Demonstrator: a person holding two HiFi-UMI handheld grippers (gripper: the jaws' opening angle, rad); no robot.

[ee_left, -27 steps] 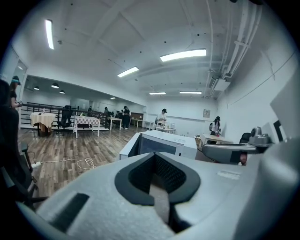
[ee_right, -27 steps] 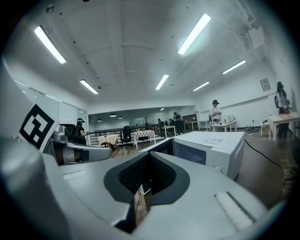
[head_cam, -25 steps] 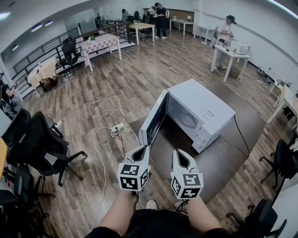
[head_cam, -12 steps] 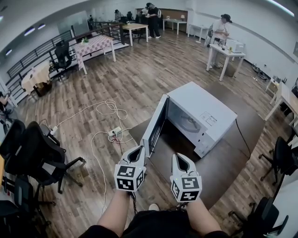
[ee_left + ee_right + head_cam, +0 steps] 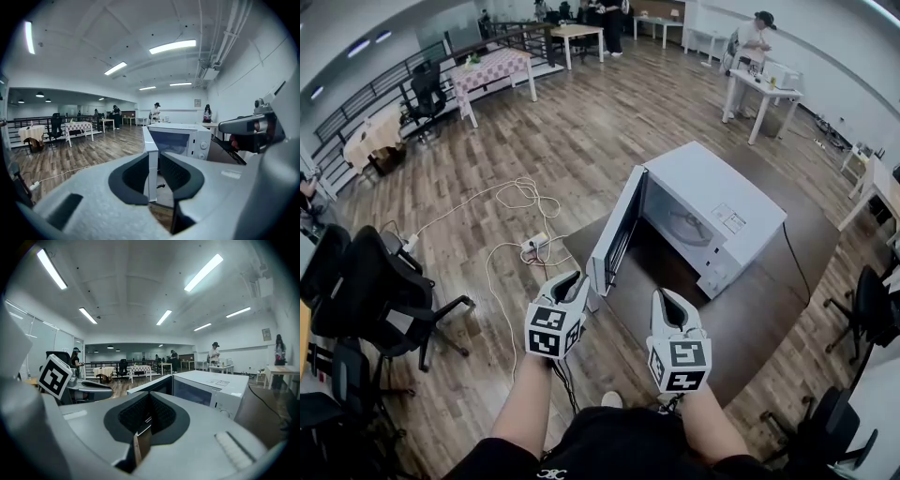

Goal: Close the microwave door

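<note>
Microwave door (image 5: 151, 154) stands wide open, its free edge straight ahead of your left gripper (image 5: 153, 174), seemingly just inside the gap but untouched. Those jaws have just been opening and stand partly apart. Your right gripper (image 5: 149, 404) has its jaws together on nothing. Expect a rigid, light, hinged panel with a slick face. Don't pinch it: push flat on the outer face, left of your left jaws, near the free edge.
</note>
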